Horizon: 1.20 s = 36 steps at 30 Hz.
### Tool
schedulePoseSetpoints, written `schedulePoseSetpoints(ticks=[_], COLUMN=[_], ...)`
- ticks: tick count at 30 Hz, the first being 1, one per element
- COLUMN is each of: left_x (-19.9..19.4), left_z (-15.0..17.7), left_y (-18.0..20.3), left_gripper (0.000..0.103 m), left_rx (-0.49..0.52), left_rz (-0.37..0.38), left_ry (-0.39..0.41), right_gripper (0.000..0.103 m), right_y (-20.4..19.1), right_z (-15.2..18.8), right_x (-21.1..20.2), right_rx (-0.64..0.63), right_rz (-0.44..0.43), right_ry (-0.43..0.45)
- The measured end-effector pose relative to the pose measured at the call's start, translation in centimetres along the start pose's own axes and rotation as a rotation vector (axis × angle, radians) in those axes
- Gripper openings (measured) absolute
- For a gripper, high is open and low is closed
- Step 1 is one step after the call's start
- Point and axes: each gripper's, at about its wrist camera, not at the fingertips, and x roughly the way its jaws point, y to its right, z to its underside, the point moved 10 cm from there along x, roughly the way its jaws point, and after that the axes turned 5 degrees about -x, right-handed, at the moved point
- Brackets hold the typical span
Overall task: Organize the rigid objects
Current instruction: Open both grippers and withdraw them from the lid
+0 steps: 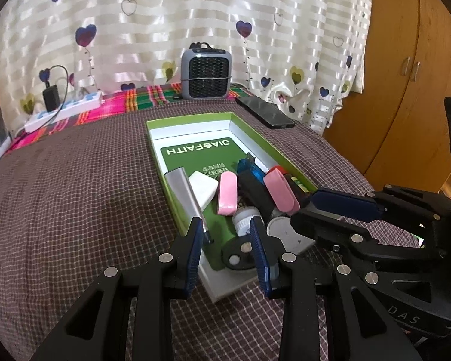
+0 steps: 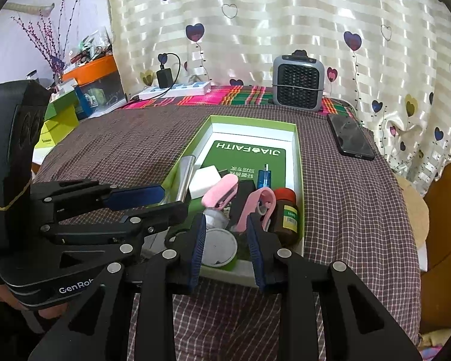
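Your left gripper [image 1: 228,252] hovers over the near end of the green-rimmed box [image 1: 192,121], released, nothing between its blue pads. Your right gripper [image 2: 225,246] hangs beside it over the same near end, also released and empty.

The box sits on a brown checked cloth [image 1: 75,198], and the small rigid things lie crowded in its near half. Nearest is a round white lid [image 2: 219,246]. Right of it stands a brown bottle with a red cap [image 2: 285,213]. Behind these lie two pink clips [image 1: 228,192], a white block [image 1: 203,188], a silver tube [image 1: 185,191] against the left wall and a blue stick [image 2: 264,179].

Farther right on the cloth lies a black phone [image 2: 350,137]. At the far edge stands a grey fan [image 1: 207,75], with a white power strip [image 1: 63,111] to the left.
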Motion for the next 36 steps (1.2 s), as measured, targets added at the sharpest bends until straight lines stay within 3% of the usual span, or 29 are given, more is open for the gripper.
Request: schedulePoseSetpoints(ticks=[13, 27, 30, 36], left_x=[-2.8, 0.2, 0.4, 0.4], left_z=[3.4, 6.8, 6.7, 6.7], left_y=[0.4, -0.2, -0.3, -0.4], left_gripper=[0.031, 0.029, 0.03, 0.03], left_rx=[0.006, -0.013, 0.006, 0.001], left_rz=[-0.057, -0.11, -0.138, -0.146], left_ry=[0.003, -0.105, -0.08, -0.074], right_gripper=[0.029, 0.029, 0.029, 0.029], right_y=[-1.9, -1.8, -1.6, -1.5], right_z=[2.3, 6.8, 7.5, 7.4], right_x=[-2.6, 0.1, 1.0, 1.0], right_rx=[-0.012, 0.002, 0.004, 0.008], right_rz=[0.016, 0.043, 0.047, 0.067], right_ry=[0.016, -0.095, -0.122, -0.09])
